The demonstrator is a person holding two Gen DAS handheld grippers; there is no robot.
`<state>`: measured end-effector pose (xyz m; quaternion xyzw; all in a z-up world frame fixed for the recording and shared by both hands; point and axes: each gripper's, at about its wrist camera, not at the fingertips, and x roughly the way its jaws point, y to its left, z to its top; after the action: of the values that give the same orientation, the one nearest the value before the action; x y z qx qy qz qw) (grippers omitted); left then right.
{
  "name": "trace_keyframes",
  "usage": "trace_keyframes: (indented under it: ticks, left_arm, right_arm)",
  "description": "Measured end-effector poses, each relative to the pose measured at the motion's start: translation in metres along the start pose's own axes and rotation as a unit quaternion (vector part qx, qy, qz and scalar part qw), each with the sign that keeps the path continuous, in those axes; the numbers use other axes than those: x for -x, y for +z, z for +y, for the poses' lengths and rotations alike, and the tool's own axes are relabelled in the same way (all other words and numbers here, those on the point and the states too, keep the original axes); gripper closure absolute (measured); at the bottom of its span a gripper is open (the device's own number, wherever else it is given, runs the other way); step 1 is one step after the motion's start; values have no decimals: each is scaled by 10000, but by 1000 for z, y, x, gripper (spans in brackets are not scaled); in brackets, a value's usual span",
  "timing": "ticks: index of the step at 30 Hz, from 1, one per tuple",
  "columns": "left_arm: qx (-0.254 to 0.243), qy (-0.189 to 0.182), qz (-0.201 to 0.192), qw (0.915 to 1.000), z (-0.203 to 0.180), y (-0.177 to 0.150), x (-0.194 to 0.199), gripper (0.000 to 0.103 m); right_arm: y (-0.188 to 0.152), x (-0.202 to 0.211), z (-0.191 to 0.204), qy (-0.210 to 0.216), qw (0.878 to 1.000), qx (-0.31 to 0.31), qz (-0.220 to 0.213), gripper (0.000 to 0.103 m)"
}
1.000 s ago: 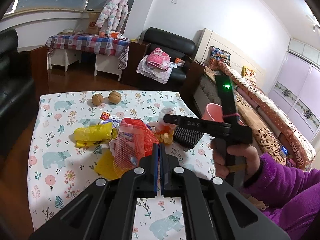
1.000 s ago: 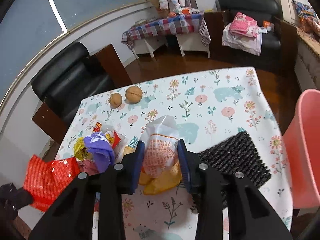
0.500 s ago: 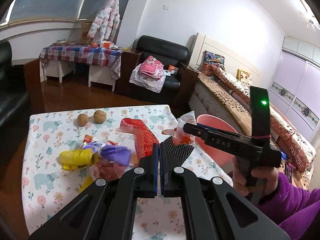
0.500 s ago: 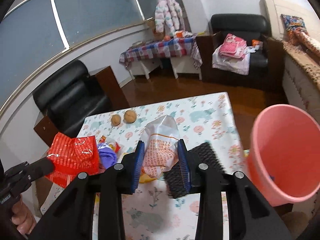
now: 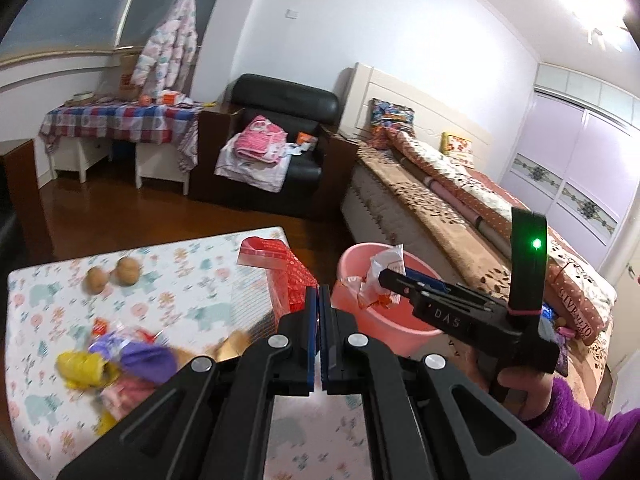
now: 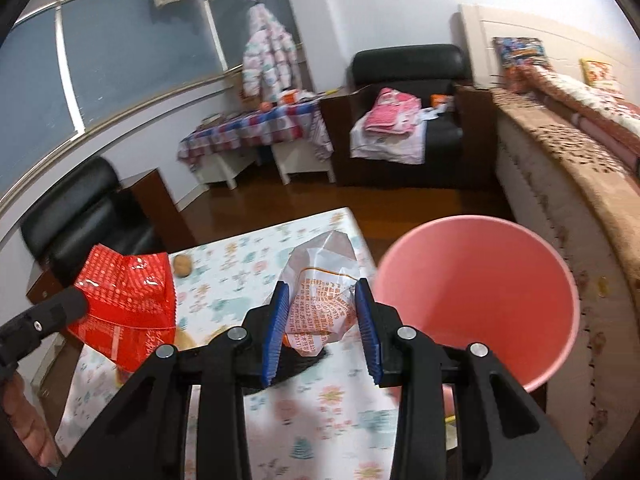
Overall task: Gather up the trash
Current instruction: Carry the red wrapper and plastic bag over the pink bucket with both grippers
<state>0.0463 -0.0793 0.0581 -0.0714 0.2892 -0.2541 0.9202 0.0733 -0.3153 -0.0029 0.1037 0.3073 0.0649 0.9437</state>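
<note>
Our left gripper [image 5: 319, 300] has its jaws pressed nearly together on the edge of a red wrapper [image 5: 280, 270], which stands up from the blue pads and hangs above the far part of the desk [image 5: 192, 280]. In the right wrist view the same wrapper [image 6: 128, 304] shows at the left, held up off the cloth.

Our right gripper [image 6: 320, 316] has its jaws at a middling width, clamped on a crumpled white bag with orange print [image 6: 324, 300]; the bag fills the gap between the pads and rises above them. From the left wrist view that bag [image 5: 380, 276] sits right at the rim of the pink bucket [image 5: 384, 316], over its mouth.

The pink bucket [image 6: 476, 292] stands just beside the desk's right edge, between the desk and the bed [image 6: 568, 184], its mouth open toward us.

Further out on the flowered cloth lies the rest of the trash, blurred: a yellow wrapper [image 5: 82, 368], a purple wrapper [image 5: 146, 358] beside it, and pinkish pieces under them. Two round brown nuts [image 5: 114, 276] rest near the far left corner. A dark mat [image 5: 252, 304] lies partly behind the left gripper.
</note>
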Motion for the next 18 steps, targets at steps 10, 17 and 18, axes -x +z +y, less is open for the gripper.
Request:
trace_keyframes:
  ticks: [10, 17, 18]
  left_arm:
    - [-344, -344, 159, 9987, -46, 25, -54, 102]
    - [-575, -507, 300, 9966, -78, 35, -91, 102]
    - [-628, -527, 327, 9961, -84, 37, -98, 102]
  right_arm:
    - [1, 9, -51, -595, 9973, -372, -228, 68]
    - [1, 6, -77, -837, 9949, -502, -250, 68]
    - [0, 5, -81, -871, 9945, -526, -246, 68]
